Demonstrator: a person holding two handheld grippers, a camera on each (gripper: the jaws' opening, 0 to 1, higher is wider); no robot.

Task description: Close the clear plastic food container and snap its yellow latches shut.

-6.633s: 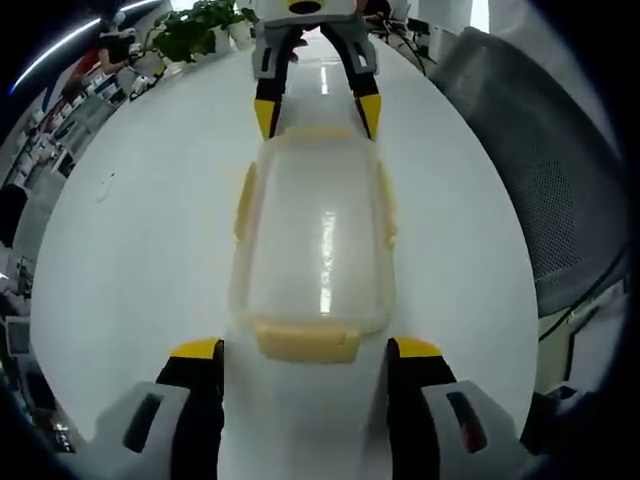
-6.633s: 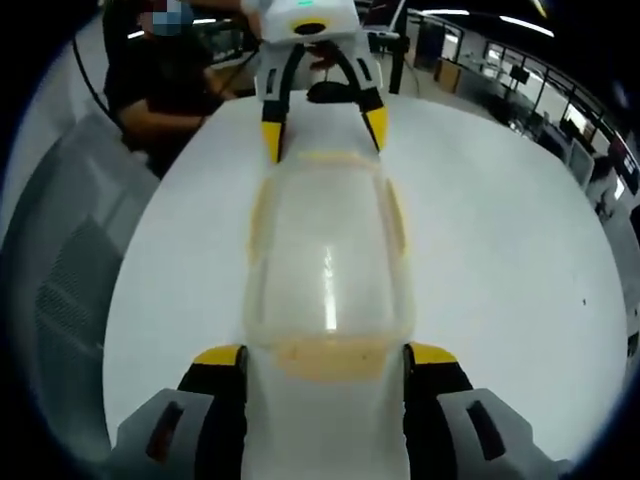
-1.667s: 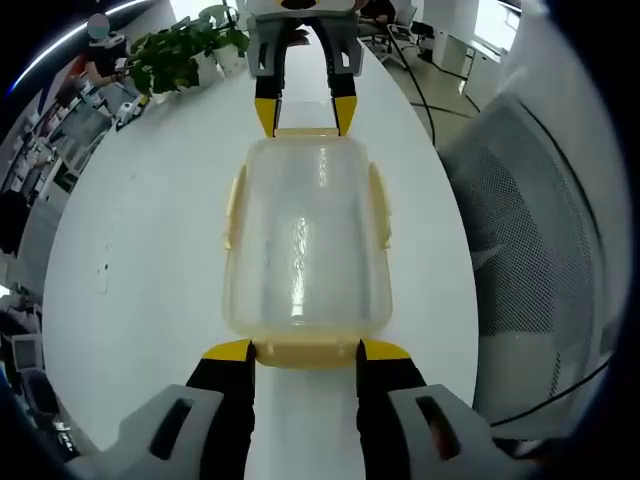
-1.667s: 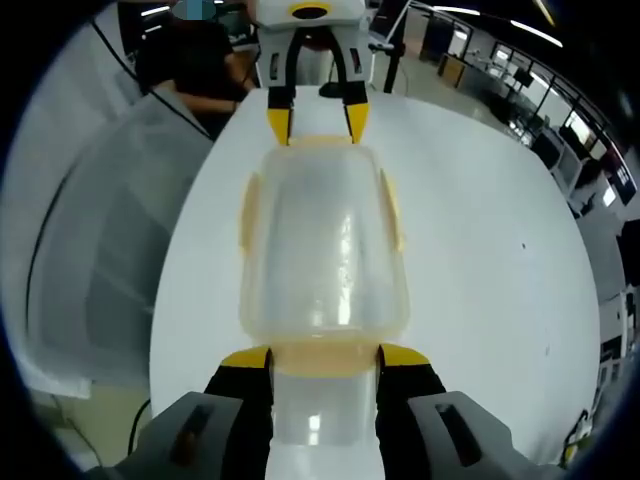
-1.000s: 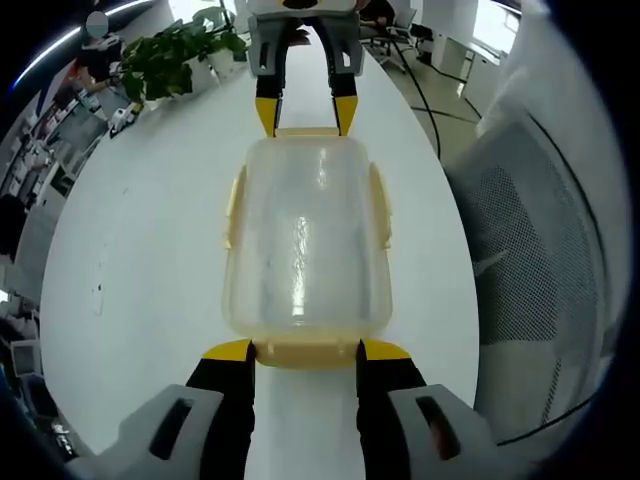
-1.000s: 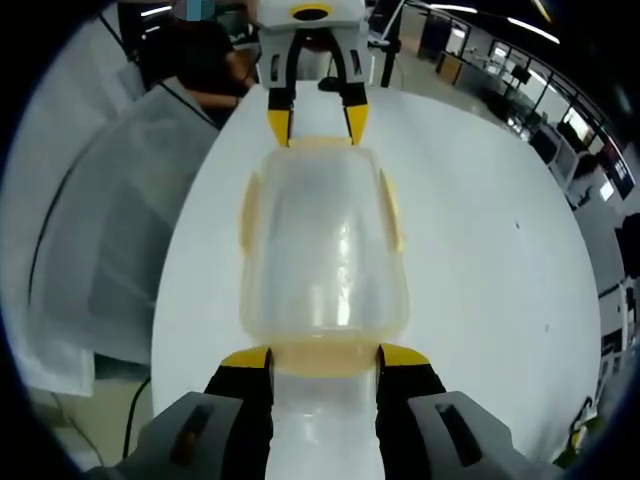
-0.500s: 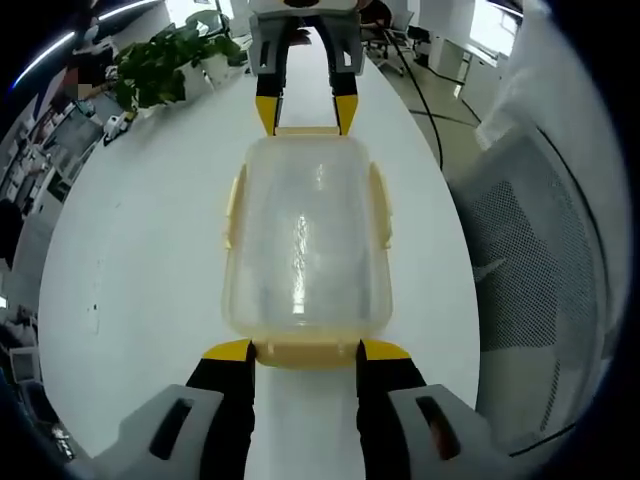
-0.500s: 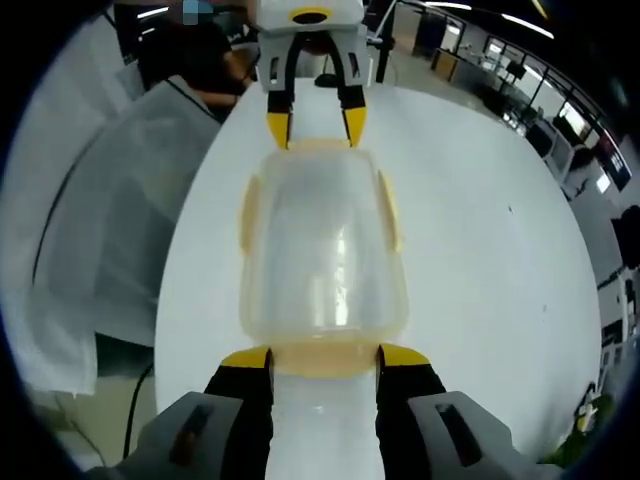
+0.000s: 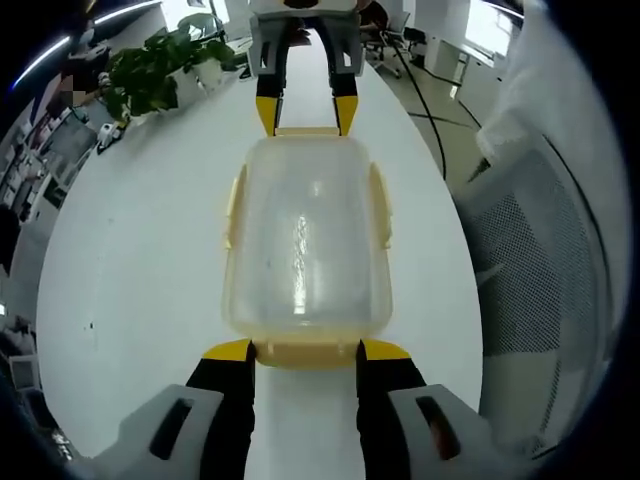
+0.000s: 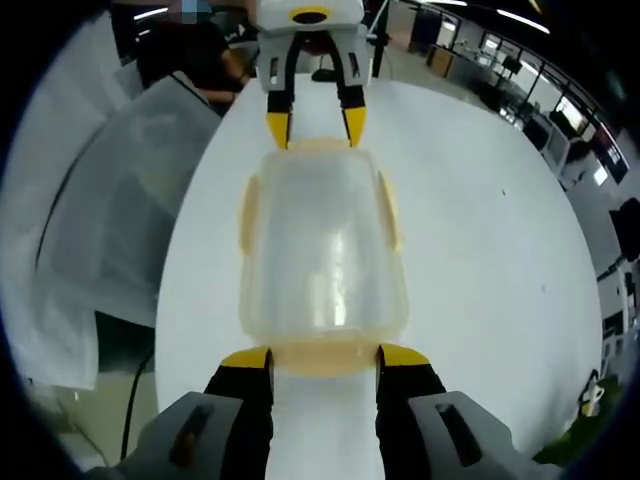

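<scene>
I get bright, even overhead office light in both views. A vertical streak of glare runs down the lid of the container (image 9: 305, 240), and the white table (image 9: 140, 250) around it glows almost washed out, with barely any shadow. Fisheye bending curves the table edge away from the container, and things far beyond it turn soft and smeared.

Left gripper view: close above the container (image 9: 305, 240), facing the right gripper (image 9: 304, 112).
Right gripper view: opposite end, facing back.
Shared: container, desk (image 10: 480, 250).
</scene>
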